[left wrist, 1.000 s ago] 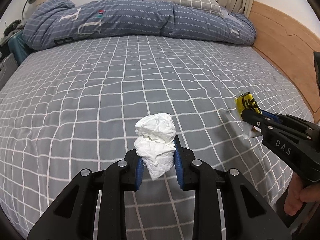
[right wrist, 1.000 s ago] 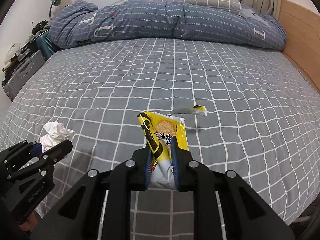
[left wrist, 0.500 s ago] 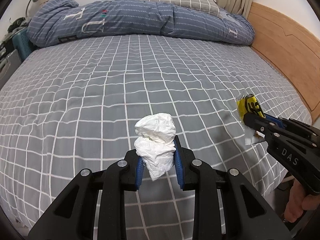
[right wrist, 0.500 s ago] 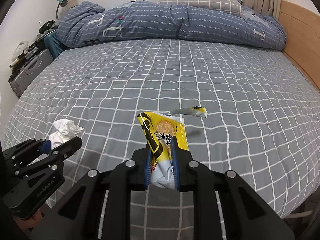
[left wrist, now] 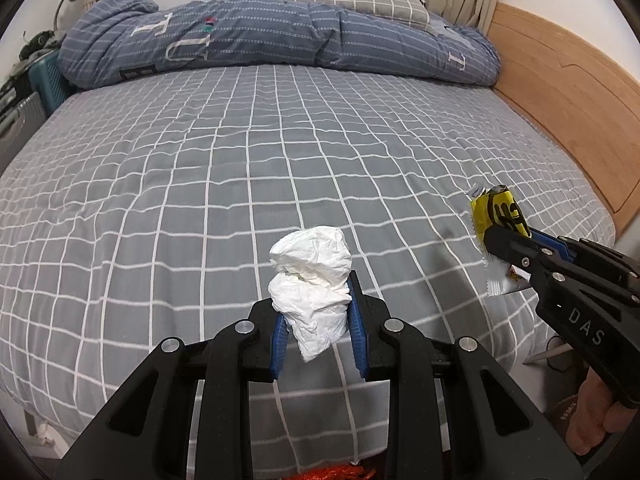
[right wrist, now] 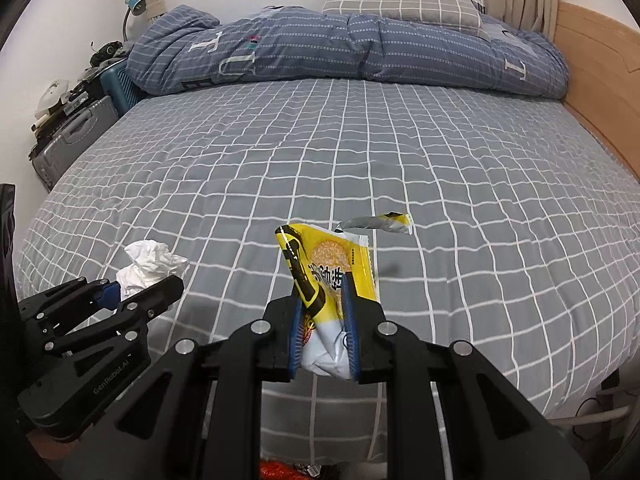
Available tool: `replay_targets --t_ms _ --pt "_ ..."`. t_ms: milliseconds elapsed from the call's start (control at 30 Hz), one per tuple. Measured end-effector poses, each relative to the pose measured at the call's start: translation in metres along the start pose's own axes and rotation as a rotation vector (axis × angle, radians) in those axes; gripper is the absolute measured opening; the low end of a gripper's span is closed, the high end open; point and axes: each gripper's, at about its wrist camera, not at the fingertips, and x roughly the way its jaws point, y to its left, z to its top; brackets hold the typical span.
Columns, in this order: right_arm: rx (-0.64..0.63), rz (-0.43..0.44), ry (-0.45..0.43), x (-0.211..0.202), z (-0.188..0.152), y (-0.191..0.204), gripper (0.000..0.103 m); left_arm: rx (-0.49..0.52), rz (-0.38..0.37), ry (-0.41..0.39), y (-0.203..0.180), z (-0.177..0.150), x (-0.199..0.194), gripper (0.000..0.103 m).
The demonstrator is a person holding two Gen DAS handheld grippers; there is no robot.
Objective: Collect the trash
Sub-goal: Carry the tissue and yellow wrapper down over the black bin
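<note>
While both loads ride: grippers have drawn back toward the near bed [left wrist: 200, 184] edge.
Left gripper [left wrist: 318, 332]: clamped on crumpled tissue [left wrist: 310, 280].
Right gripper [right wrist: 324, 328]: clamped on yellow wrapper [right wrist: 336, 264].
Left behind: torn strip [right wrist: 378, 222], mid-bed.
Meaning: disposal next, probably.

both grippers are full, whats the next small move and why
Probably carry both loads back off the bed toward a bin: the left gripper is shut on the tissue and the right gripper on the wrapper, so neither can take the torn strip.
</note>
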Motion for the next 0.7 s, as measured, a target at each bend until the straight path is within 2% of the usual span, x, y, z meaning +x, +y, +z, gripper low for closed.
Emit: replay_targets --t_ms 700 --pt "-0.004 -0.003 -0.010 -0.046 -0.045 0.011 0.017 -0.001 0.007 0.000 -0.011 -0.043 -0.043 0.025"
